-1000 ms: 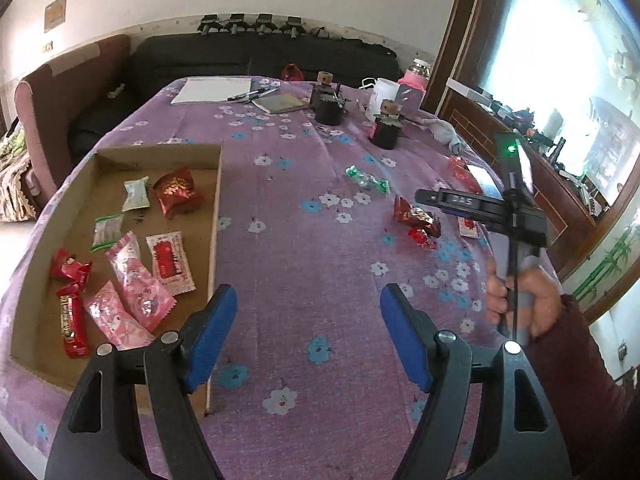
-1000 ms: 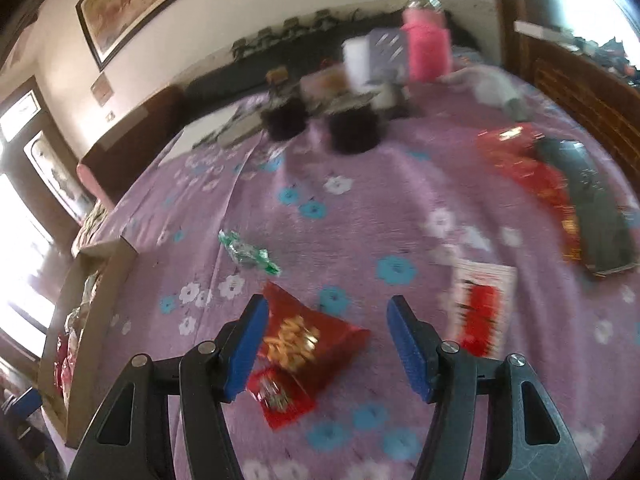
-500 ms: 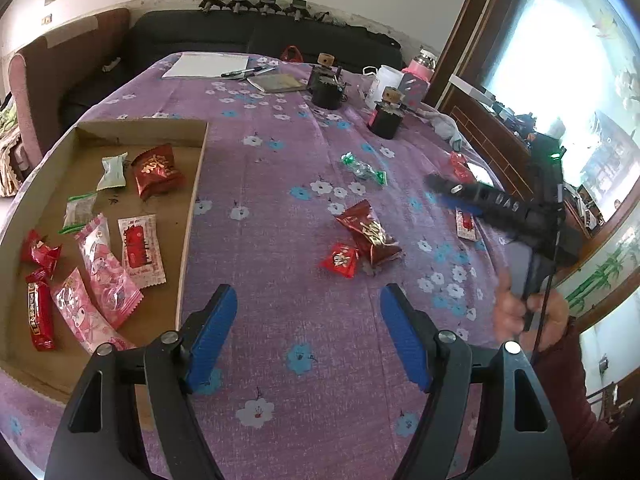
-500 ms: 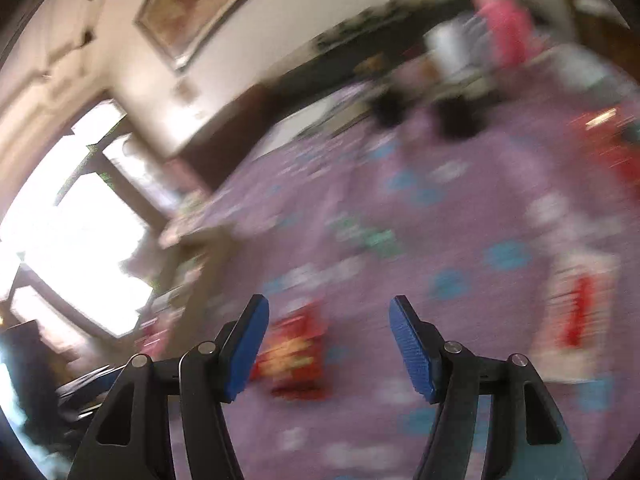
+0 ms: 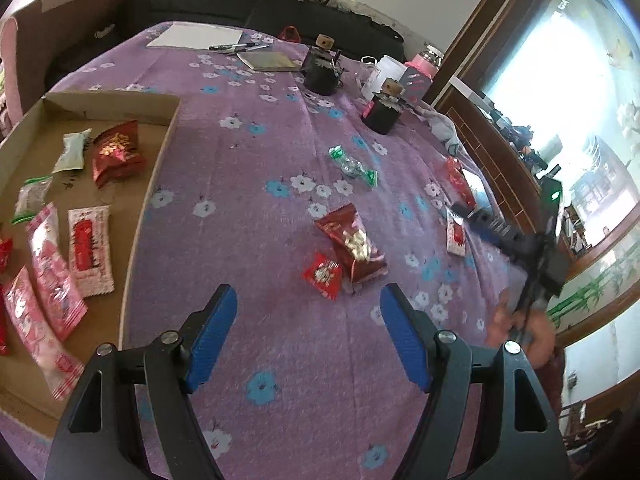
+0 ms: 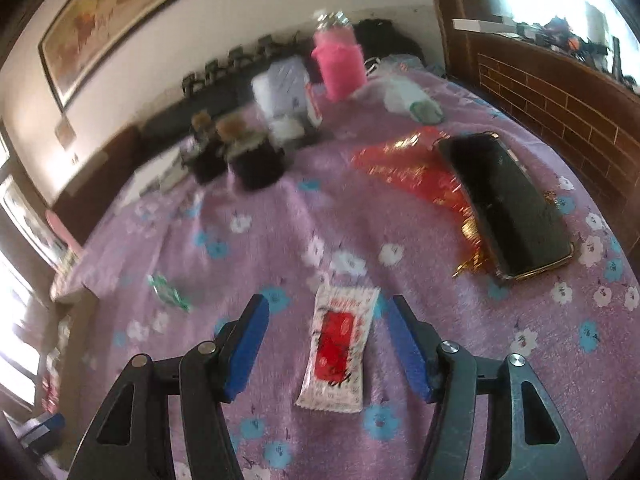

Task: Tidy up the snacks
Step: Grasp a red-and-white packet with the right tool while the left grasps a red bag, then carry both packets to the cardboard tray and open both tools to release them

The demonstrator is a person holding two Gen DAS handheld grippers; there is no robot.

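A cardboard tray (image 5: 160,168) at the left holds several snack packets. On the purple flowered cloth lie a dark red snack bag (image 5: 352,240), a small red packet (image 5: 322,274), a green candy (image 5: 354,166) and a white-and-red packet (image 5: 456,236). My left gripper (image 5: 308,340) is open and empty, just short of the small red packet. My right gripper (image 6: 330,344) is open, with the white-and-red packet (image 6: 338,344) lying between its fingers on the cloth. The right gripper also shows in the left wrist view (image 5: 500,236).
A black phone (image 6: 504,200) lies on a red foil wrapper (image 6: 416,172) at the right. Two dark jars (image 6: 256,160), a white box (image 6: 284,88) and a pink bottle (image 6: 340,60) stand at the back. A brick sill (image 6: 560,92) borders the right side.
My right gripper has swung from the dark red bag over to the white-and-red packet, which now lies between its fingers. My left gripper has moved closer to the red packets.
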